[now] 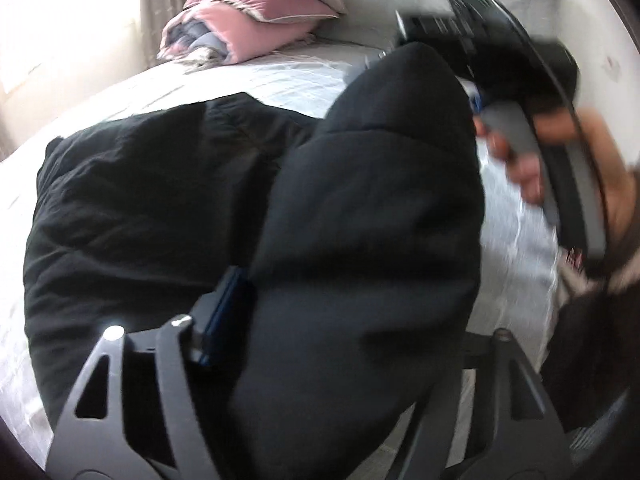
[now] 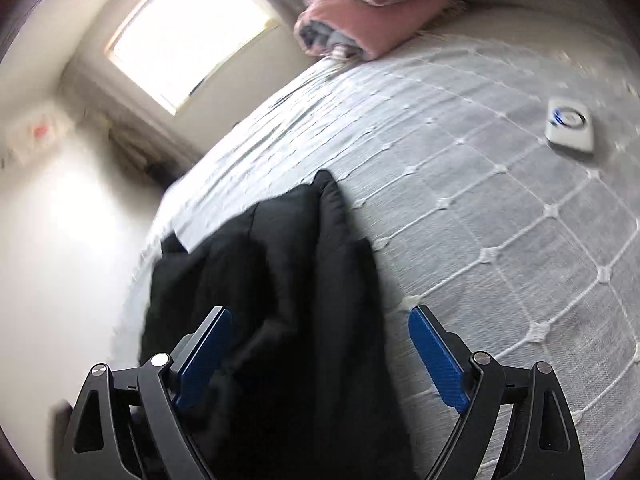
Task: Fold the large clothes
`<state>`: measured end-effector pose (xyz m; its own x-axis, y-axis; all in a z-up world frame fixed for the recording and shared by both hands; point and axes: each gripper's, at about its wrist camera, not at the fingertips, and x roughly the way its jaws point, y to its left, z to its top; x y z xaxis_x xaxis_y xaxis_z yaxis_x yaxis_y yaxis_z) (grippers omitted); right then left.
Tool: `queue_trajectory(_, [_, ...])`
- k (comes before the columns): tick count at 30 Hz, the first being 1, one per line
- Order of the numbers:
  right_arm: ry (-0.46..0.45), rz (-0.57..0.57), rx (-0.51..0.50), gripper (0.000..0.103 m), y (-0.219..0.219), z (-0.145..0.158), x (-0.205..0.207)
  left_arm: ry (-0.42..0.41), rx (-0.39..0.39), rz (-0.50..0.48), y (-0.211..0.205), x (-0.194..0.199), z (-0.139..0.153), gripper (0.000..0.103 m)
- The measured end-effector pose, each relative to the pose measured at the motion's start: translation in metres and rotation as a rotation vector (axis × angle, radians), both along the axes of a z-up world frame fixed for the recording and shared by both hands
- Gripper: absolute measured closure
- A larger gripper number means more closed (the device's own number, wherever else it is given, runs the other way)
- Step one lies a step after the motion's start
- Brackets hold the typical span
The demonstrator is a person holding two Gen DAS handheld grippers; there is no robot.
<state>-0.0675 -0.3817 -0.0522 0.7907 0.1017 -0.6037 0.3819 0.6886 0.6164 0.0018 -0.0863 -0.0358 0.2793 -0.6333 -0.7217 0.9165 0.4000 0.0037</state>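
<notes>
A large black padded jacket (image 1: 160,208) lies on the pale quilted bed (image 1: 288,76). In the left wrist view a thick fold of it (image 1: 372,220) rises between my left gripper's fingers and hides the right one; the left gripper (image 1: 332,320) is shut on this fold. My right gripper (image 1: 480,32) shows beyond it, held by a hand. In the right wrist view the right gripper (image 2: 320,344) is open, its blue pads (image 2: 436,356) wide apart, with the jacket (image 2: 272,288) lying loose between them.
Pink and grey pillows and a folded quilt (image 1: 256,16) are stacked at the head of the bed. A small white device (image 2: 570,128) lies on the bedspread at the right. A bright window (image 2: 188,32) and wall stand left of the bed.
</notes>
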Motion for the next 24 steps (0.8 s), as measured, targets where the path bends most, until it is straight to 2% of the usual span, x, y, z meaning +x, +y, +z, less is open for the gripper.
queue_trajectory(3, [-0.079,0.018,0.089,0.012,-0.011,0.001,-0.005,0.047,-0.009,-0.026,0.005,0.004,0.011,0.027])
queue_trajectory(6, [-0.181,0.095,0.168,0.012,-0.005,0.010,-0.009,0.110,-0.037,-0.045,-0.006,0.003,0.029,0.024])
queue_trajectory(8, [-0.257,0.186,0.231,0.012,0.006,0.017,-0.001,0.160,-0.086,-0.073,0.006,-0.001,0.045,0.024])
queue_trajectory(11, [-0.307,0.309,0.315,0.012,0.026,0.019,0.016,0.199,-0.183,-0.070,0.037,-0.003,0.061,0.020])
queue_trajectory(13, [-0.292,0.358,0.343,0.012,0.037,0.015,0.026,0.189,-0.239,-0.023,0.051,0.004,0.069,0.011])
queue_trajectory(15, [-0.215,0.367,0.321,0.012,0.048,0.009,0.031,0.149,-0.269,0.049,0.073,0.008,0.070,0.009])
queue_trajectory(17, [-0.144,0.368,0.282,0.012,0.053,-0.002,0.034,0.119,-0.270,0.155,0.084,0.028,0.063,0.009])
queue_trajectory(22, [-0.027,0.411,0.183,0.013,0.059,-0.019,0.017,0.183,-0.267,0.358,0.112,0.062,0.026,0.009])
queue_trajectory(24, [0.014,0.448,0.105,0.015,0.065,-0.023,0.004,0.198,-0.281,0.391,0.118,0.065,0.023,0.009])
